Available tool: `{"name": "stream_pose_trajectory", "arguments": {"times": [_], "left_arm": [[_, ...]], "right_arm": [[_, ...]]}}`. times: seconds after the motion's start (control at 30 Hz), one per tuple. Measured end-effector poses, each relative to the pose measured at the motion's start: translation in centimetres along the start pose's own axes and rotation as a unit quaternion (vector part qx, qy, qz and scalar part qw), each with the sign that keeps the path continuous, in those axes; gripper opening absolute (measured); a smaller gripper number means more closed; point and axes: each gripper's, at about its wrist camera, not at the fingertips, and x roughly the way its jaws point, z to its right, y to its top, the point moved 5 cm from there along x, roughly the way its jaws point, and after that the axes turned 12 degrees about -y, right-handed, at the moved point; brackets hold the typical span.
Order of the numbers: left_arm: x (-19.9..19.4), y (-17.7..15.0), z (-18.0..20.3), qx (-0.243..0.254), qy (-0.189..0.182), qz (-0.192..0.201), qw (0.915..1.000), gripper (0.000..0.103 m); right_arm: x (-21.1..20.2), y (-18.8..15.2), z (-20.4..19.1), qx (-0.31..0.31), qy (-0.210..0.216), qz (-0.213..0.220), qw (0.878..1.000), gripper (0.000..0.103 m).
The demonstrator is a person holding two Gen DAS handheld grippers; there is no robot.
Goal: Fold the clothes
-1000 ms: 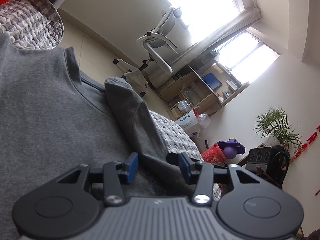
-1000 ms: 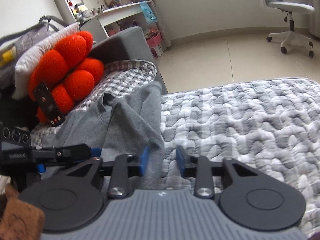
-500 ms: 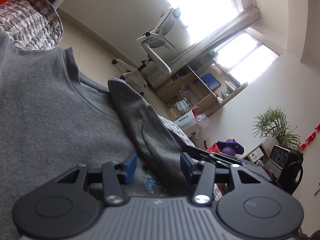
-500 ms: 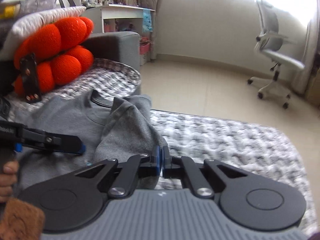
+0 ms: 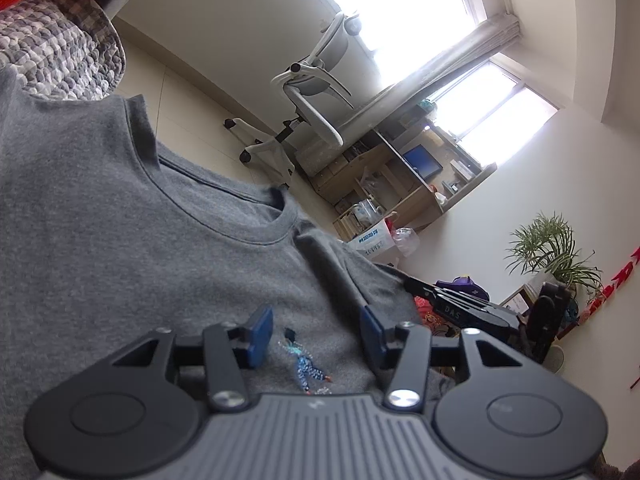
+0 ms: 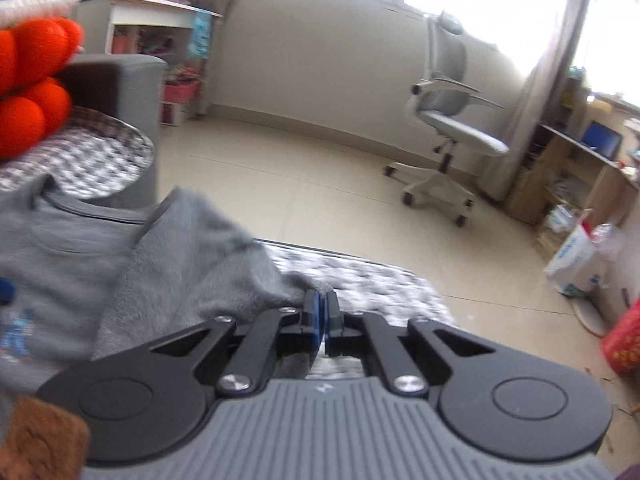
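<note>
Left gripper (image 5: 316, 334) is hovering released, jaws spread wide, just above the chest of the grey T-shirt (image 5: 120, 248), straddling the small blue print (image 5: 306, 364) on the fabric. The T-shirt is lying flat, front up, on the quilted bed cover (image 6: 360, 280), its collar (image 5: 224, 216) pointing toward the bed's far edge. Right gripper (image 6: 321, 314) is clenching, jaws pinched together on a bunched grey sleeve (image 6: 208, 264) of the T-shirt, holding it lifted near the bed's far edge. Orange cushion (image 6: 28, 80) is sitting at the bed's far-left corner. Office chair (image 6: 448, 136) is standing on the floor beyond the bed.
</note>
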Motion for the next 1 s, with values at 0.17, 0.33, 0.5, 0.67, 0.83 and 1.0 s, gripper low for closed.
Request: {"name": "stream_pose_trajectory", "arguments": {"times": [0.17, 0.33, 0.5, 0.67, 0.83, 1.0], "left_arm": [[0.0, 0.1, 0.1, 0.001, 0.001, -0.001, 1.0000, 0.050], [0.0, 0.1, 0.2, 0.002, 0.006, -0.003, 1.0000, 0.051], [-0.2, 0.6, 0.7, 0.011, 0.046, -0.011, 0.9988, 0.054], [-2.7, 2.7, 1.1, 0.060, 0.172, -0.003, 0.9833, 0.059], [-7.4, 5.7, 0.5, 0.100, 0.320, 0.032, 0.9417, 0.060], [-10.8, 7.9, -1.5, 0.113, 0.391, 0.060, 0.9116, 0.060]], "right_arm": [[2.4, -1.1, 1.5, -0.022, -0.060, -0.015, 0.998, 0.001], [4.4, -2.5, 1.3, -0.027, -0.059, -0.035, 0.997, 0.001], [4.4, -2.5, 1.4, 0.008, -0.027, -0.041, 0.999, 0.008], [4.1, -1.0, 1.9, 0.042, 0.028, -0.041, 0.998, 0.029], [4.3, 1.0, 1.7, 0.075, 0.104, -0.031, 0.991, 0.041], [5.2, 2.5, 0.6, 0.097, 0.184, -0.027, 0.978, 0.041]]}}
